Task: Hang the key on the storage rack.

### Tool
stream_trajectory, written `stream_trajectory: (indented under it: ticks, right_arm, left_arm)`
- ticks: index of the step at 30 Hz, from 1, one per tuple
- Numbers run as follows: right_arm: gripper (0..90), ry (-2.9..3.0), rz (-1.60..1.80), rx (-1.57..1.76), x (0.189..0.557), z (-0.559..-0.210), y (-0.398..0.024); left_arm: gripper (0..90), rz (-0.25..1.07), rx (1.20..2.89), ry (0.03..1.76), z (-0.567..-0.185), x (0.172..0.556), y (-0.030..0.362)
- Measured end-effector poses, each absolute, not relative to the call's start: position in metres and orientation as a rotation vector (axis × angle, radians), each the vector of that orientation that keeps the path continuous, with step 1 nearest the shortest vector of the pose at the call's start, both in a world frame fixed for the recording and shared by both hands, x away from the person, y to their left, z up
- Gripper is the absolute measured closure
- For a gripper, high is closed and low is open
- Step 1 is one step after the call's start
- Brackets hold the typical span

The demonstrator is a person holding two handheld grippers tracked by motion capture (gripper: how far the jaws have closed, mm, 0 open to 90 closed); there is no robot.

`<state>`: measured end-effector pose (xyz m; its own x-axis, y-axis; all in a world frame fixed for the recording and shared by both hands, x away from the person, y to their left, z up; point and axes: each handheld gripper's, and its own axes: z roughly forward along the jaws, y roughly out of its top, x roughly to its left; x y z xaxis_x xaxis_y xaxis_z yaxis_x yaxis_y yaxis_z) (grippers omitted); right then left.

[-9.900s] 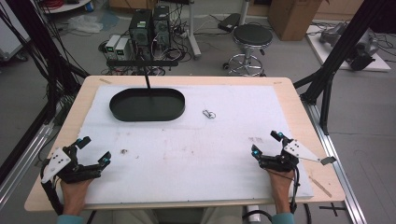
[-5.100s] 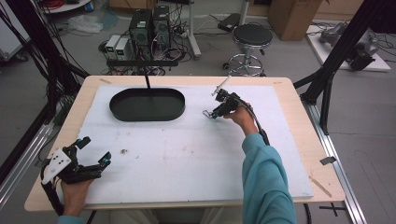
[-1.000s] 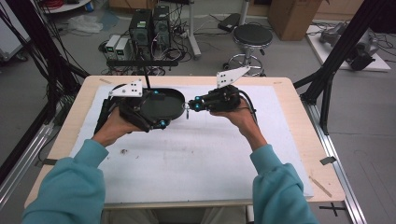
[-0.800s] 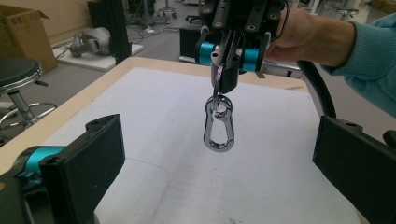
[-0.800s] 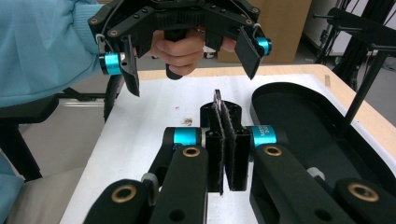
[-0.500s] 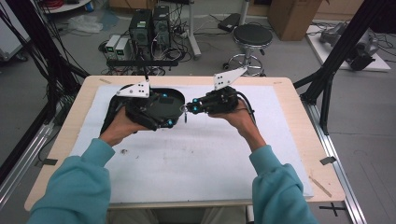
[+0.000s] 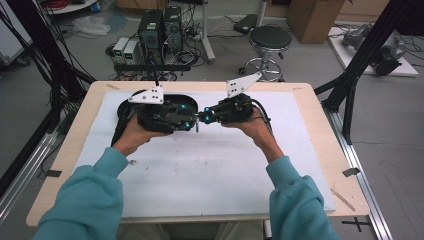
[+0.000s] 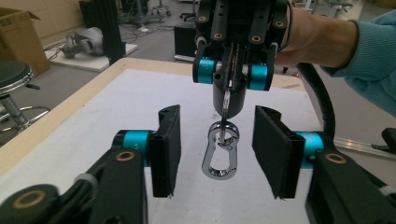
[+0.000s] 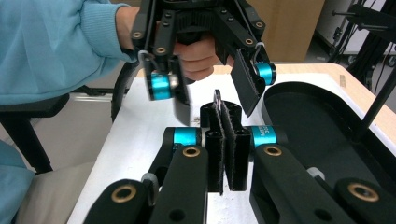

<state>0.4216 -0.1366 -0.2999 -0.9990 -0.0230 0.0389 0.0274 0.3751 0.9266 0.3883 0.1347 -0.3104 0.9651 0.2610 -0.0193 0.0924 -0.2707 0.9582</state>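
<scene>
Now my right gripper (image 8: 231, 77) is clamped on the shiny silver metal carabiner (image 8: 220, 156), above the white mat's (image 7: 210, 170) far middle; my left gripper's (image 8: 217, 156) jaws, just closing, stand apart around it.

The right gripper (image 7: 204, 118), parked at the table's near right edge ten seconds back, is now holding the metal carabiner (image 8: 220, 156) up off the white mat. The left gripper (image 7: 192, 120) is up from the near left corner, meeting it nose to nose beside the black tray (image 9: 327, 140), its jaws closing in around the dangling carabiner, not yet touching.
</scene>
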Motion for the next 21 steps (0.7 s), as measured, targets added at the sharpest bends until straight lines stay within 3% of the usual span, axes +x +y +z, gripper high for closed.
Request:
stream_trajectory:
  ticks: [9, 21]
  right_arm:
    - [88.9, -2.561, -1.744, 0.01, 0.4222, -0.2995, -0.1371]
    - [88.9, -2.561, -1.748, 0.011, 0.4226, -0.2997, -0.137]
  left_arm:
    - [73.2, 0.165, 1.845, 0.252, -0.3098, 0.3876, 0.1339]
    - [81.6, 0.165, 1.837, 0.242, -0.3081, 0.3858, 0.1344]
